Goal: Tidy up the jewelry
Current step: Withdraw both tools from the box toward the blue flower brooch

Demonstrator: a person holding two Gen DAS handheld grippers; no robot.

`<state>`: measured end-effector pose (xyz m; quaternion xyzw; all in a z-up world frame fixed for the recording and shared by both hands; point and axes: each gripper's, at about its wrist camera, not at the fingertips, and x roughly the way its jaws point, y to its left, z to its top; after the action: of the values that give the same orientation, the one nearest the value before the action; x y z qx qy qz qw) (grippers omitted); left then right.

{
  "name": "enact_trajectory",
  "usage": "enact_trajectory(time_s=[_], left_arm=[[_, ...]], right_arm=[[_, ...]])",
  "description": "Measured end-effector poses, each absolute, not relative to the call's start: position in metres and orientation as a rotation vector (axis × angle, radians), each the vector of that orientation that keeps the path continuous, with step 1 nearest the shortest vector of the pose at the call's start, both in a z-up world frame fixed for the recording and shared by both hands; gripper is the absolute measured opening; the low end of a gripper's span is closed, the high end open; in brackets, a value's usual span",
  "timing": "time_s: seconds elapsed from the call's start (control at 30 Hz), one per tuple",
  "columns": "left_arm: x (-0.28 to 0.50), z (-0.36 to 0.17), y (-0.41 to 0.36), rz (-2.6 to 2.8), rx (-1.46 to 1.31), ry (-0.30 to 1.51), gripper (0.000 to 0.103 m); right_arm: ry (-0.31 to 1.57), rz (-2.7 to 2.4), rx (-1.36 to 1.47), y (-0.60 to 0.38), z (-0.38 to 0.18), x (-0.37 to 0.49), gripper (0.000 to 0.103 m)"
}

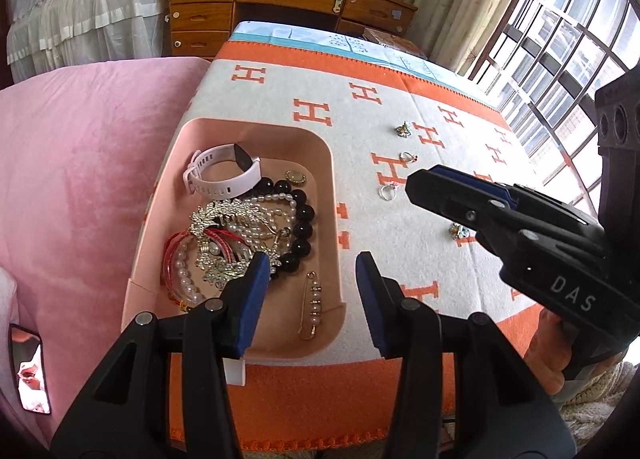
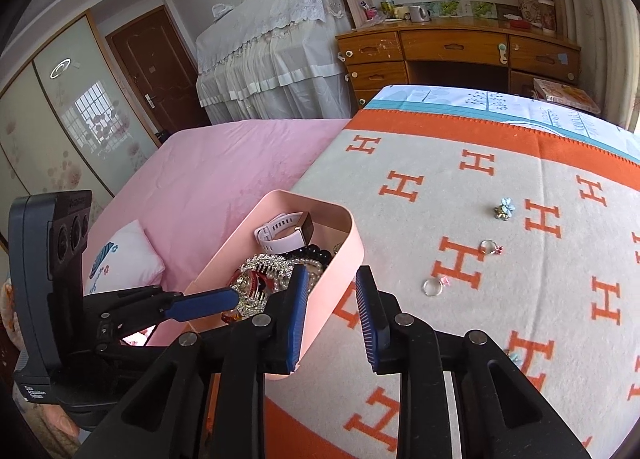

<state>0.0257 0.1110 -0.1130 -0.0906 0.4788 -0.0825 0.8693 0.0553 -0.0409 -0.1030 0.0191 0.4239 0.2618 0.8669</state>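
Orange-lettered blanket (image 2: 460, 219) lay soft; both grippers, left gripper (image 1: 310, 295) and right gripper (image 2: 332, 315), stood parted, empty; tiny ring (image 2: 432, 286) looked light, slippery, best pinched across its band.

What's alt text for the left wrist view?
An open left gripper hovers over a pink tray holding a watch, pearls and brooches. Four small pieces, including a ring, lie on the H-patterned blanket, with the right gripper above them.

Pouring in bright from the window (image 1: 560, 39), blowing out its panes; bending hard at dark, vignetted edges; staying sharp centrally, casting soft shadows.
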Motion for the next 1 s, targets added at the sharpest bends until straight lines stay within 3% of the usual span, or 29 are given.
enact_trajectory(time_s=[0.47,0.6,1.0], left_arm=[[0.018,-0.104,0.074,-0.217,-0.125,0.987,0.041],[0.019,-0.103,0.063,-0.234,-0.118,0.993,0.042],[0.031,-0.111,0.032,-0.276,-0.086,1.001,0.042]], right_arm=[[0.823,0.469,0.097,-0.097,-0.082,0.027,0.025],[0.812,0.422,0.119,-0.120,-0.078,0.023,0.032],[0.830,0.281,0.190,-0.187,-0.093,0.016,0.032]])
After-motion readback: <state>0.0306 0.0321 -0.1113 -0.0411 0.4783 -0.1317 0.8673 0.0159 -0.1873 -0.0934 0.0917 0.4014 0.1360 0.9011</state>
